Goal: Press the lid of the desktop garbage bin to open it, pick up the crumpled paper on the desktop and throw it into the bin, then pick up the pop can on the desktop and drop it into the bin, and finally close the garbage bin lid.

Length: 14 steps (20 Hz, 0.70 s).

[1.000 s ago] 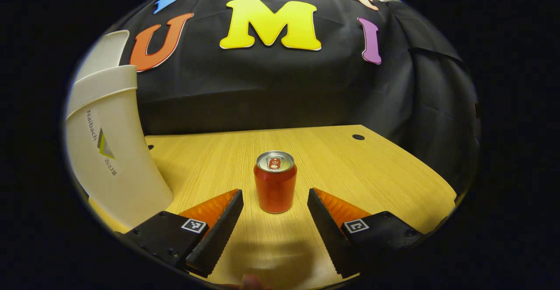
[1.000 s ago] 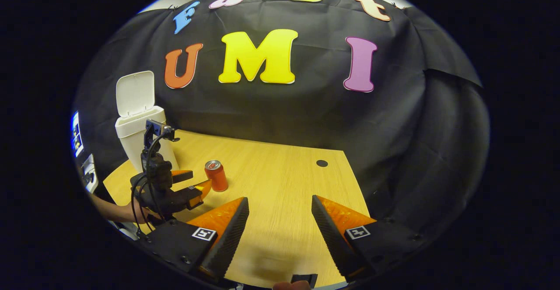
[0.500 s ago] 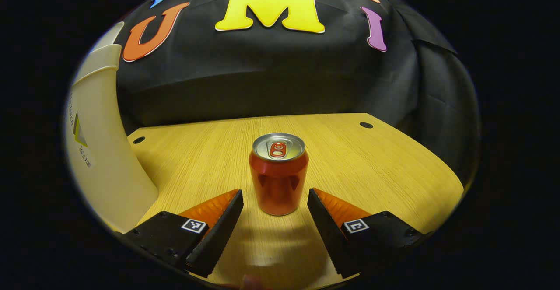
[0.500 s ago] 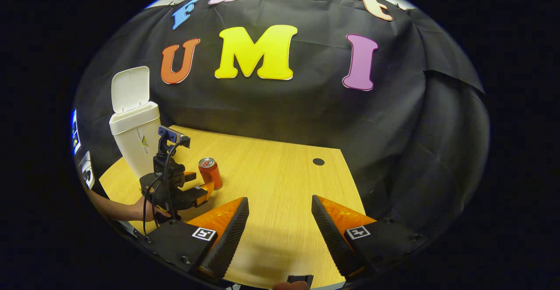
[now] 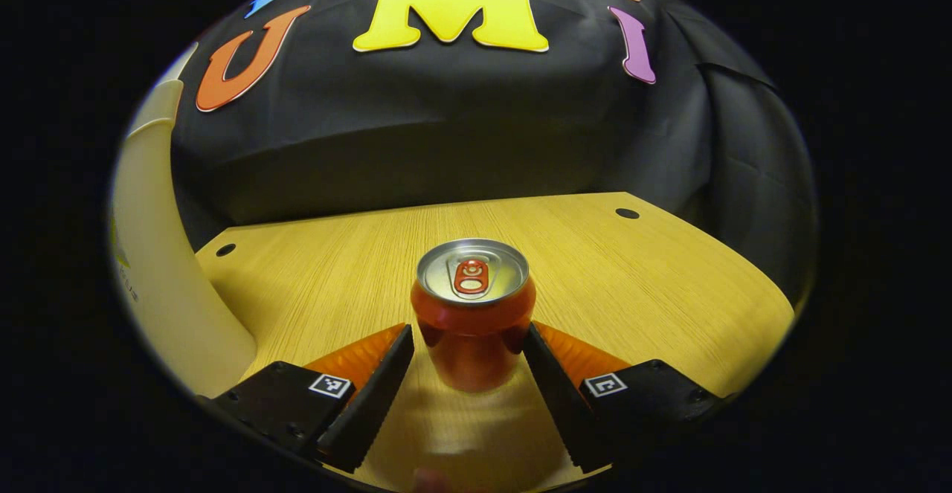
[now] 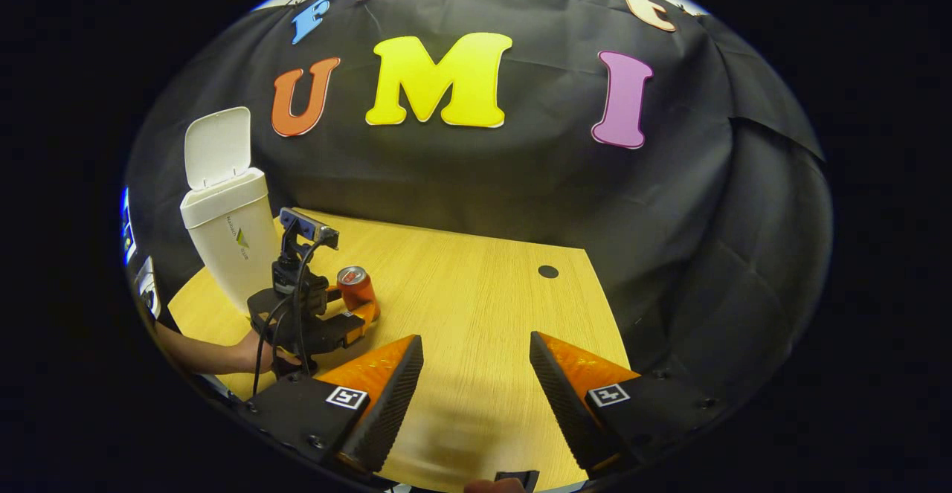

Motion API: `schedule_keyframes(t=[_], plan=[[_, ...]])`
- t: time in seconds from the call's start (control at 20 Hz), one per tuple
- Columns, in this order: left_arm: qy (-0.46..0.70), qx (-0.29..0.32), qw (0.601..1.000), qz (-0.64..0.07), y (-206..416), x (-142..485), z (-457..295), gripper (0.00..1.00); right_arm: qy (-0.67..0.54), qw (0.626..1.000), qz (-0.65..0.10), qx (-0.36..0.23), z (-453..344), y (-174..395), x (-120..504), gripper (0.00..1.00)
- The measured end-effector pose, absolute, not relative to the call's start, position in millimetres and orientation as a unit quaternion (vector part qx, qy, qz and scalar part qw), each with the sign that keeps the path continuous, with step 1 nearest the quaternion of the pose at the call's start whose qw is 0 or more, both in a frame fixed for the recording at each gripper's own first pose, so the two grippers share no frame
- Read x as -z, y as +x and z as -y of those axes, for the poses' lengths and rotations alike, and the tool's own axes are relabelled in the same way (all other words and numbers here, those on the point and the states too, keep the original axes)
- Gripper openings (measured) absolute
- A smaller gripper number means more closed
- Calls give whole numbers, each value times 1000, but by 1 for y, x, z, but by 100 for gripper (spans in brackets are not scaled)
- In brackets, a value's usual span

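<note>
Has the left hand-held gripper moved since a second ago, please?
Yes. In the right gripper view the left hand-held gripper has advanced away from the bin towards the pop can, which now stands between its open fingers.

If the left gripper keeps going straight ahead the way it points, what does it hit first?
The pop can. It stands upright on the table, already between the left gripper's open fingers, so pushing on would likely bring the gripper's body against it. Depth is hard to judge.
</note>
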State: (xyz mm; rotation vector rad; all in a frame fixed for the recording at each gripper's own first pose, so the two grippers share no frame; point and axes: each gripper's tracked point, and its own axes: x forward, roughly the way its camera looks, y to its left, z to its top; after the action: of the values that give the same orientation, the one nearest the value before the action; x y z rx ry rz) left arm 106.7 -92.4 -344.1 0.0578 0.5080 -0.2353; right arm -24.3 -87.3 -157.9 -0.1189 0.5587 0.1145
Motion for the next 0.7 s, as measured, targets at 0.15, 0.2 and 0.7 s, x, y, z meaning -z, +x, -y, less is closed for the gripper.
schedule_keyframes(t=[0.15, 0.2, 0.7], plan=[[30, 121, 958, -259, 111, 349, 95, 98, -58, 957, -277, -56, 87, -26, 157, 92], [31, 122, 957, -260, 111, 349, 95, 97, -58, 957, -278, -56, 86, -26, 157, 92], [14, 103, 968, -228, 95, 280, 83, 86, -50, 964, -250, -80, 74, -27, 137, 90]])
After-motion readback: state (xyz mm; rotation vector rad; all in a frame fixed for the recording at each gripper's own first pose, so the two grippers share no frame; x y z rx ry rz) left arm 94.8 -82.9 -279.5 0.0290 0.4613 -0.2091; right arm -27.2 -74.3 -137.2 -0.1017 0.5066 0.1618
